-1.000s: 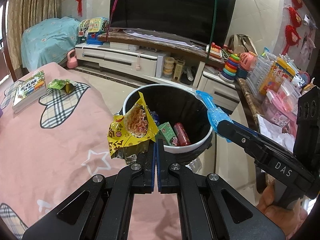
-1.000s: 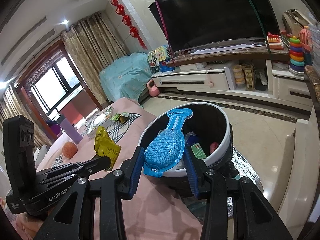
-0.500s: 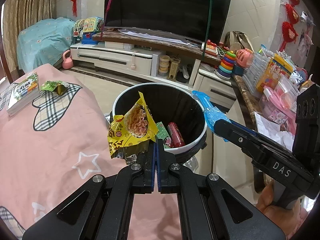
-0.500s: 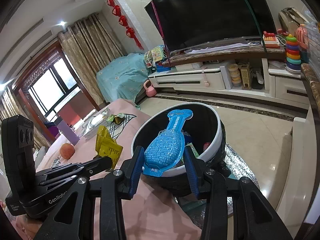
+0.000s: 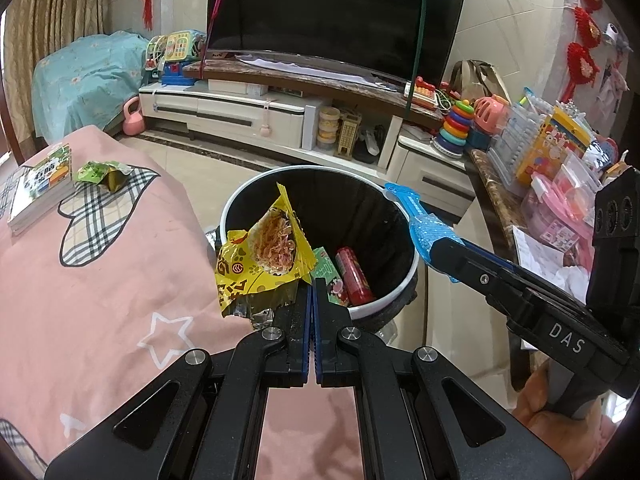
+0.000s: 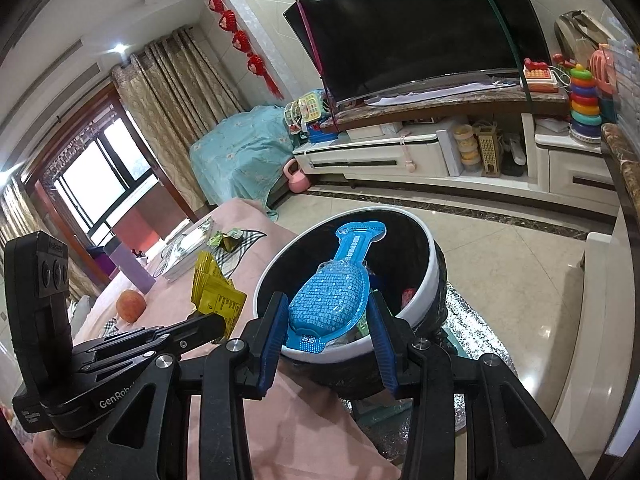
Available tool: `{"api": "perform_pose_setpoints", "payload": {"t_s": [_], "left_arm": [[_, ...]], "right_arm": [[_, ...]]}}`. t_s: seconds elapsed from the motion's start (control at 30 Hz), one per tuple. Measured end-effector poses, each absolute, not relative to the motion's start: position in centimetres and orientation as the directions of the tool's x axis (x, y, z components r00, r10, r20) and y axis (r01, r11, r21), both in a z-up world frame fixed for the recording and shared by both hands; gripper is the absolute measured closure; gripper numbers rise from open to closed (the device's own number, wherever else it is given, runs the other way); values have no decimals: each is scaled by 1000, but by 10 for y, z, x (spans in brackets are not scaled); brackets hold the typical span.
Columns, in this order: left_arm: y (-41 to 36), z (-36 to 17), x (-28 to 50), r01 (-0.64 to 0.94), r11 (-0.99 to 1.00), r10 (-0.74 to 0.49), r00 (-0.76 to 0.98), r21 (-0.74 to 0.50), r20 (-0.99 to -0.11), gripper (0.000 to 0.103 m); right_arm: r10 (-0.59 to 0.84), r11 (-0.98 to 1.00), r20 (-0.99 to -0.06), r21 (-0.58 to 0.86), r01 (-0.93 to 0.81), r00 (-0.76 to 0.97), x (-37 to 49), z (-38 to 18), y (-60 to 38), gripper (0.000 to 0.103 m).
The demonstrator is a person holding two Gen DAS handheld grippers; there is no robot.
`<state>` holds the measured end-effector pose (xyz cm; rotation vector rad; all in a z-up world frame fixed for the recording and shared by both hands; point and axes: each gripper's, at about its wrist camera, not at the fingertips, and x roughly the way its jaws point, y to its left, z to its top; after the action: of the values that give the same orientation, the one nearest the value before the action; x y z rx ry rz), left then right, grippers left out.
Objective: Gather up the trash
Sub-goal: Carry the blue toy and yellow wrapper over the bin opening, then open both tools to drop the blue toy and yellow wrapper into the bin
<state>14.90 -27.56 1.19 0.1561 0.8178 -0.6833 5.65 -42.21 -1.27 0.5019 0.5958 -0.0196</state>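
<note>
While both tools hang over the near edge of a round bin, each carries a piece of trash. In the left wrist view, the left gripper [image 5: 313, 292] is clamped on the lower corner of a crumpled yellow snack wrapper [image 5: 262, 258], which sticks up at about 11 o'clock from the tips, over the bin's near-left rim. The right gripper [image 6: 329, 320] has its blue pads pressed against the sides of a blue blister pack [image 6: 334, 296], whose narrow neck points toward 12 o'clock above the bin's opening. The black bin with a white rim [image 5: 236, 200] stands on the floor beside a pink blanket [image 5: 100, 280]; inside it lie a red tube [image 5: 354, 280] and a green packet [image 5: 329, 276]. Farther off at 10 o'clock, a green wrapper [image 5: 102, 172] and a book [image 5: 40, 188] rest on the blanket. Beyond, a large television [image 5: 336, 12] sits on a low cabinet.
</note>
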Motion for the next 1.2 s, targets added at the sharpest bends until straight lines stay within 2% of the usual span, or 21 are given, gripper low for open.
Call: {"api": "perform_pose_setpoints", "payload": {"t_s": [1.2], "left_arm": [[-295, 5, 171, 617, 778, -486, 467, -122, -739, 102]], "right_arm": [[138, 881, -558, 446, 155, 818, 84, -14, -423, 62]]}}
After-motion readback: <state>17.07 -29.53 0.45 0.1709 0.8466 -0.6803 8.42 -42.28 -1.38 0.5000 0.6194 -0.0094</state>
